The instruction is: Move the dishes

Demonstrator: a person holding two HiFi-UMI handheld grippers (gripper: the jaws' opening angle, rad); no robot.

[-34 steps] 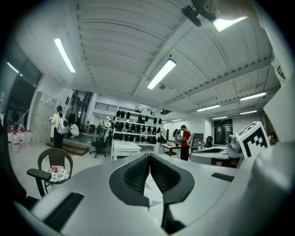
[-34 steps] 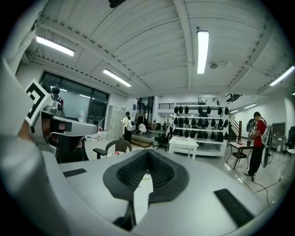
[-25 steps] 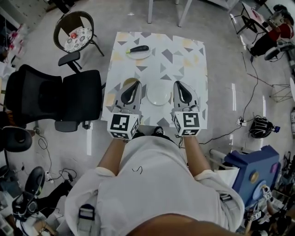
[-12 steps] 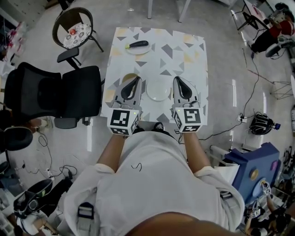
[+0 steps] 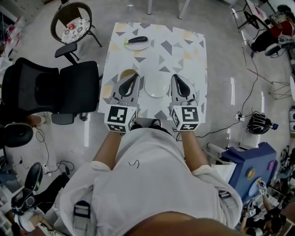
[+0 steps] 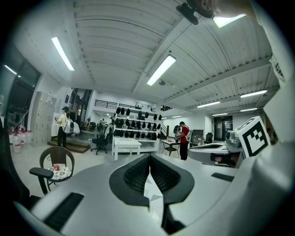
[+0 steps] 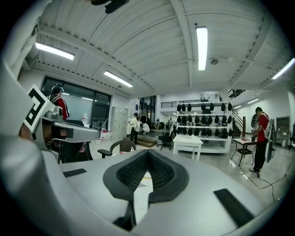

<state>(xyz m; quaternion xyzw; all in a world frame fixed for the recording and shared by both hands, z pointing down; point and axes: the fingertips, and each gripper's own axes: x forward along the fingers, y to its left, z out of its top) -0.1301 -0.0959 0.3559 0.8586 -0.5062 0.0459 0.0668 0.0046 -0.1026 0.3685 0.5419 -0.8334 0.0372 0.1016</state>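
In the head view an empty white plate [image 5: 156, 86] lies on the patterned table [image 5: 184, 50], between my two grippers. A tan dish [image 5: 126, 73] shows partly from under the left gripper's tip. At the far left of the table a small plate [image 5: 136, 44] carries a dark eggplant [image 5: 137, 40]. My left gripper [image 5: 136, 76] and right gripper [image 5: 175, 77] hover side by side over the near edge, both pointing away from me. In the left gripper view the left gripper [image 6: 150, 157] is shut with nothing in it. The right gripper [image 7: 147, 153] is likewise shut and empty.
A black office chair [image 5: 50, 92] stands close to the table's left side, and a round wicker chair [image 5: 71, 23] sits further back. White table legs [image 5: 150, 9] stand beyond the far edge. A blue box [image 5: 251, 168] and cables [image 5: 244, 106] lie on the floor at right.
The head view has drifted slightly, so the table sits a little higher in the picture. Both grippers keep their places beside the white plate, still shut.
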